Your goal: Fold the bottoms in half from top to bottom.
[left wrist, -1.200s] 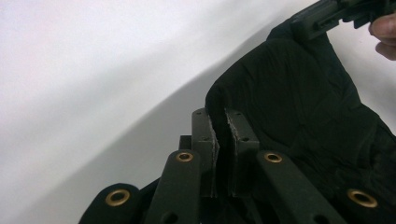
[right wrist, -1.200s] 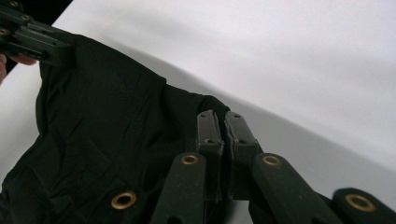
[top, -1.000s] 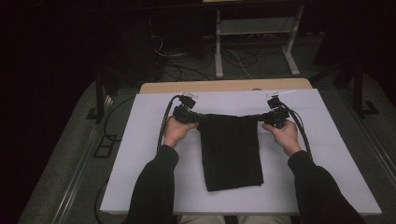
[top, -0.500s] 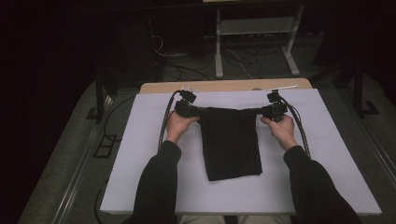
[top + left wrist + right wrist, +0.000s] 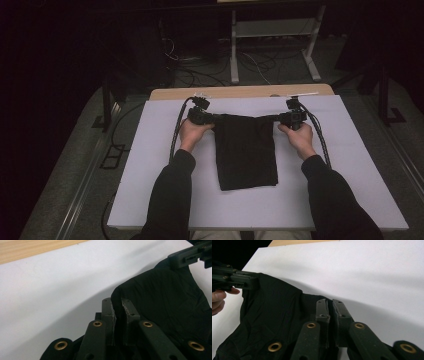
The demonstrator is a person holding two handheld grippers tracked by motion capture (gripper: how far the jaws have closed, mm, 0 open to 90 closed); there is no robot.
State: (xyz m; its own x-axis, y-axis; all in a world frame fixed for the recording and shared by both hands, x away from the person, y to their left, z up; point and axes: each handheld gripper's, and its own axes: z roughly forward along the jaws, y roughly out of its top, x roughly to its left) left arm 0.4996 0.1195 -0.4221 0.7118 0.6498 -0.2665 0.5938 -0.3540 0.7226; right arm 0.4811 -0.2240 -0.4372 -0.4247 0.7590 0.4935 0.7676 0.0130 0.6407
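High view, cloth: your black cloth lies flat on the white sheet, roughly central, its far edge stretched between your two grippers and its near edge toward you.
Far corners: each far corner is drawn out sideways into a taut point, left and right.
Left gripper: your left gripper sits at the cloth's far left corner; in the left gripper view the fingers are pressed nearly together, pinching a fold of the black fabric.
Right gripper: your right gripper sits at the far right corner; in the right gripper view its fingers pinch the cloth's edge, though the jaws have just been easing apart a little with the fabric between them.
Hands: your left hand and right hand rest on the sheet either side of the cloth.
Beyond: a strip of wooden table shows at the sheet's far edge.
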